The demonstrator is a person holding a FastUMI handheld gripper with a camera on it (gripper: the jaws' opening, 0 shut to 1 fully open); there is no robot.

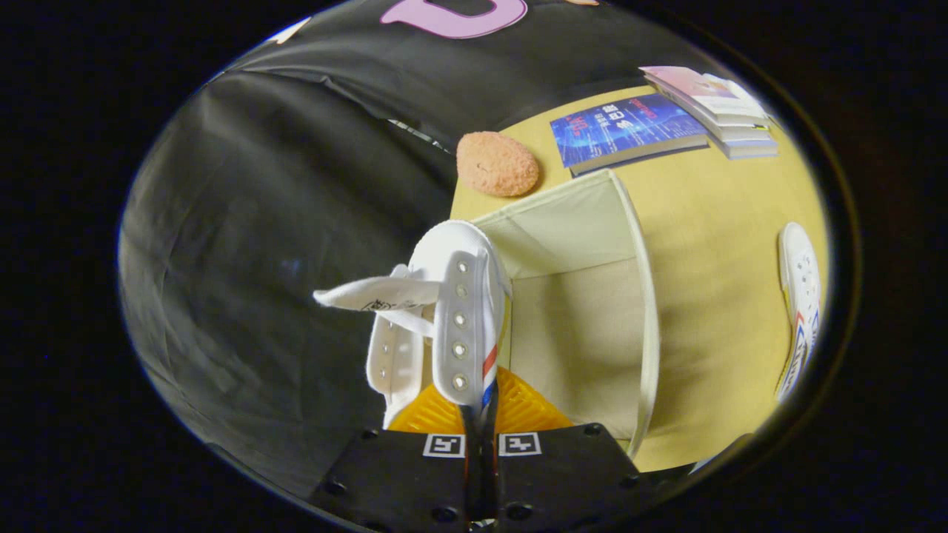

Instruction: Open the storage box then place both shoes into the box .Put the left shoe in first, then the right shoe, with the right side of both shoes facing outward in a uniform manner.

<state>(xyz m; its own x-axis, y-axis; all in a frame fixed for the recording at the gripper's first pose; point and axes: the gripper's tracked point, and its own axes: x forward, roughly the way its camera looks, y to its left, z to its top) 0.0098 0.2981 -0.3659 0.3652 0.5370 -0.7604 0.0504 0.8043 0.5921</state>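
Observation:
My gripper (480,414) is shut on a white canvas shoe (452,311), pinching its eyelet flap between the two fingers. The shoe hangs in the air, toe pointing away, tongue flopped out to one side, a red and blue stripe along its edge. Just beyond and beside it stands the beige fabric storage box (644,296), open, its inside bare. The shoe hovers over the box's near wall, at the table's edge. The second white shoe (801,311) lies on the yellow table (711,215) on the far side of the box.
A fuzzy orange oval object (496,163) lies on the table just beyond the box. Behind it sit a blue book (626,129) and a small stack of books (715,107). Black cloth hangs past the table's edge.

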